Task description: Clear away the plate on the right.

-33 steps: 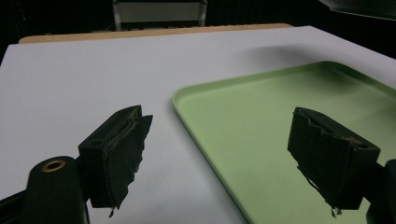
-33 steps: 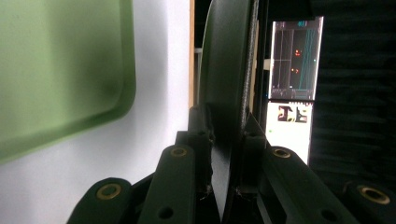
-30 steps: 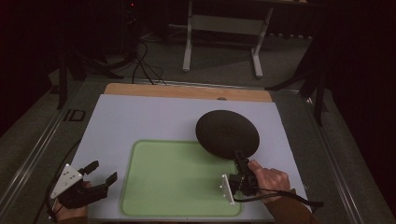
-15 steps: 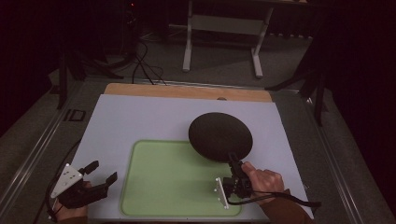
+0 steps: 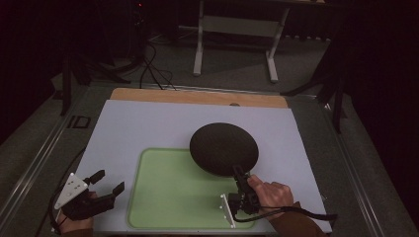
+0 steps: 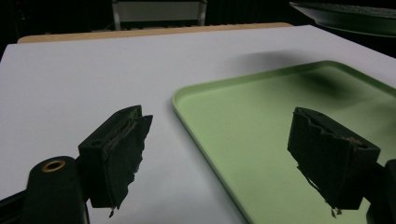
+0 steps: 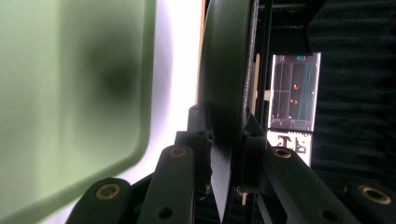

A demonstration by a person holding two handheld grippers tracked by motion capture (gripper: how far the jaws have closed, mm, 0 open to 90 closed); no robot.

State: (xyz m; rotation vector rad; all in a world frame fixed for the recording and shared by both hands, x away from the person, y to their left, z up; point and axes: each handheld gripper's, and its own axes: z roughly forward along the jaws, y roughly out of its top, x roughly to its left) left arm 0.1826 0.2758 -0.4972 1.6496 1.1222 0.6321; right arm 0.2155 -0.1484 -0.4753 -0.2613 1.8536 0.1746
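A round black plate [image 5: 224, 148] hangs above the white table, its near rim clamped in my right gripper [image 5: 240, 178], which is shut on it. The right gripper view shows the black plate [image 7: 226, 88] edge-on between the two jaws. A light green tray [image 5: 173, 190] lies flat on the table's near half, and the plate overlaps its far right corner. My left gripper [image 5: 109, 181] rests at the table's near left corner, open with nothing between its pads [image 6: 122, 149]. The green tray [image 6: 261, 135] sits just to its right.
The white table top [image 5: 148, 123] has a wooden strip [image 5: 197, 97] along its far edge. Beyond it stand a metal frame [image 5: 237, 29] and cables on a dark floor. A cable trails from the right gripper toward the near right corner.
The right gripper has carried the black plate leftward and nearer, so it now overlaps the tray's corner more. The left gripper has stayed in place.
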